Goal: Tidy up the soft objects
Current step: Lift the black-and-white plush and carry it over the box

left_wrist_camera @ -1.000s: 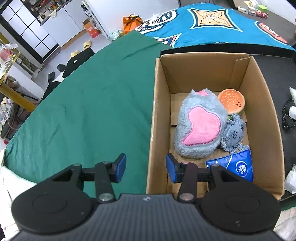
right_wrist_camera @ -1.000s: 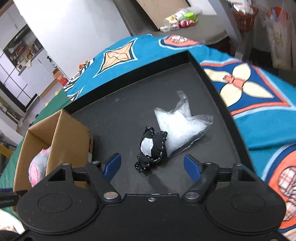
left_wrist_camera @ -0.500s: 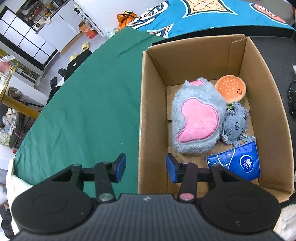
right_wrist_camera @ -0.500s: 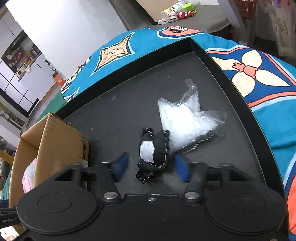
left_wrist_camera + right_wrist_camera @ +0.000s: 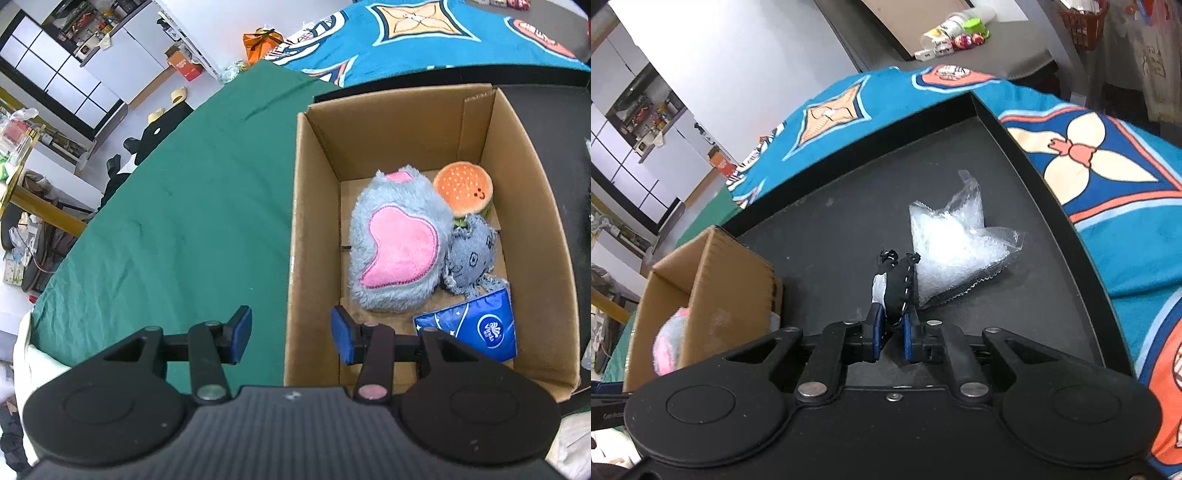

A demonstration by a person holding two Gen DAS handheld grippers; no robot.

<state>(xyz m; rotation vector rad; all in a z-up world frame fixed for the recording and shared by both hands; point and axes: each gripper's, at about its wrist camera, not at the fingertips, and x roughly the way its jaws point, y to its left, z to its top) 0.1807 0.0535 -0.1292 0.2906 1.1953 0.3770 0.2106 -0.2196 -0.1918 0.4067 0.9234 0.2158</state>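
Four soft things lay in the brown cardboard box [image 5: 528,206]; the right claw [image 5: 891,325] pinched a black-and-white pouch [image 5: 892,288], the left claw [image 5: 291,334] half-open and empty, a clear bead bag [image 5: 951,251] left.

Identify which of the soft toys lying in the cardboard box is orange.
The round burger plush, in the cardboard box's far corner. The big furry toy is grey and pink; the small doll is grey denim.

White cabinets with dark-framed panels [image 5: 66,77] fill the upper left of the left wrist view, above a pale floor [image 5: 147,92]. A white wall [image 5: 738,55] fills the upper left of the right wrist view, a grey table [image 5: 1004,48] the upper right.
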